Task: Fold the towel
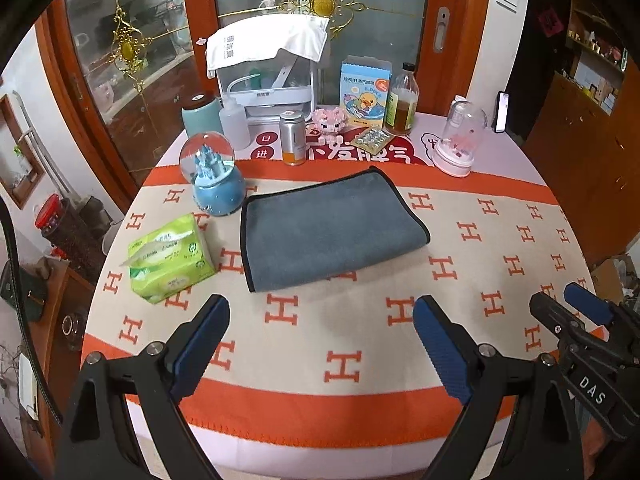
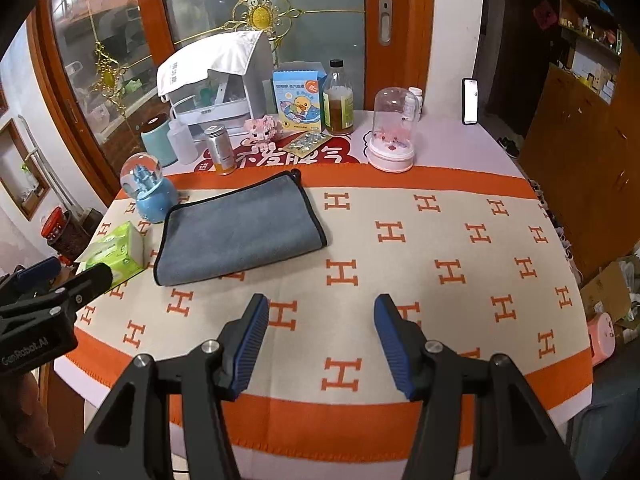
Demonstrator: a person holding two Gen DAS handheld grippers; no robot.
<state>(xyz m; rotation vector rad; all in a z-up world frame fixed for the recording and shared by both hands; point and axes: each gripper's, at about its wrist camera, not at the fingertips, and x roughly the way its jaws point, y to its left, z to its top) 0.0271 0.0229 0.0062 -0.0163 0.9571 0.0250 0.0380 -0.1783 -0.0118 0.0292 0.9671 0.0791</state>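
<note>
Left wrist: towel (image 1: 328,232) beyond open left gripper (image 1: 320,344).

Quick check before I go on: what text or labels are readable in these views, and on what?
"DAS": right gripper body.
"GenRobot.AI": left gripper body.
"H", repeated: tablecloth.
"B.Duck": duck box, barely legible.
"日", "进": red mat.
Tissue pack, bottle, white cover: too blurred.

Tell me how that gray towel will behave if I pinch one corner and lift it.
The gray towel looks soft and plush, so it will likely droop. It already lies doubled, so its layers may separate.
</note>
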